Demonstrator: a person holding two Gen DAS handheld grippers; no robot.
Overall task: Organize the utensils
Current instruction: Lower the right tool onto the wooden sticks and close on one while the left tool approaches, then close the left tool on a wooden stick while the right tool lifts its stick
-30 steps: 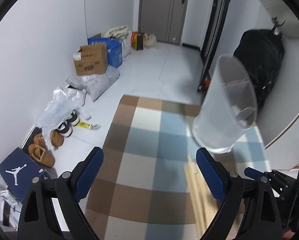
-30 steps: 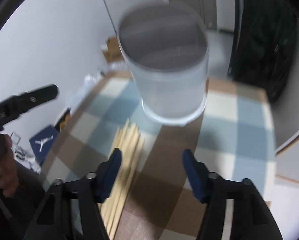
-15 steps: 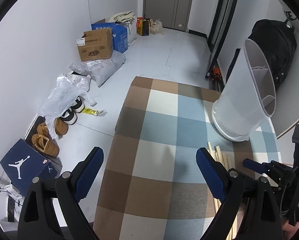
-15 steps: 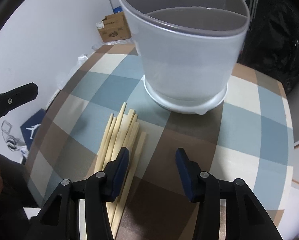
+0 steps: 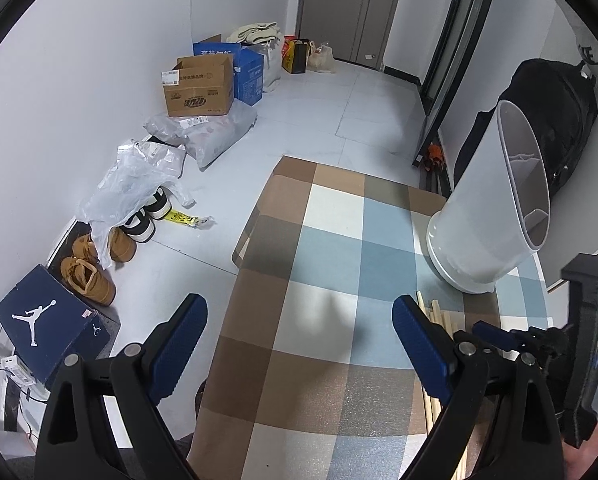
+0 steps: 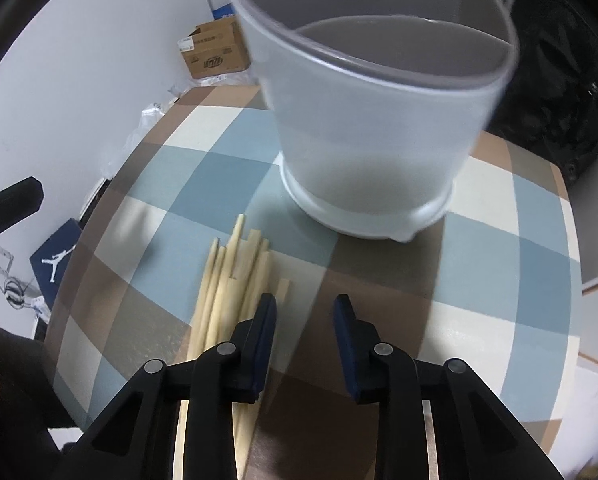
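A white divided utensil holder (image 6: 371,128) stands upright on the checked tablecloth (image 6: 499,280); it also shows at the right of the left wrist view (image 5: 487,216). A bundle of wooden chopsticks (image 6: 231,276) lies flat in front of it, with their tips showing in the left wrist view (image 5: 439,316). My right gripper (image 6: 305,312) is open with a narrow gap and empty, low over the cloth just right of the chopsticks. My left gripper (image 5: 299,340) is wide open and empty above the table's left part.
The table edge (image 5: 243,240) drops to a tiled floor with cardboard boxes (image 5: 199,88), plastic bags (image 5: 139,176), shoes (image 5: 87,276) and a shoe box (image 5: 51,320). A black backpack (image 5: 555,128) hangs behind the holder.
The right gripper has moved down and closer to the chopsticks and narrowed its jaws. The left gripper has pulled back and risen, so the holder appears farther right.
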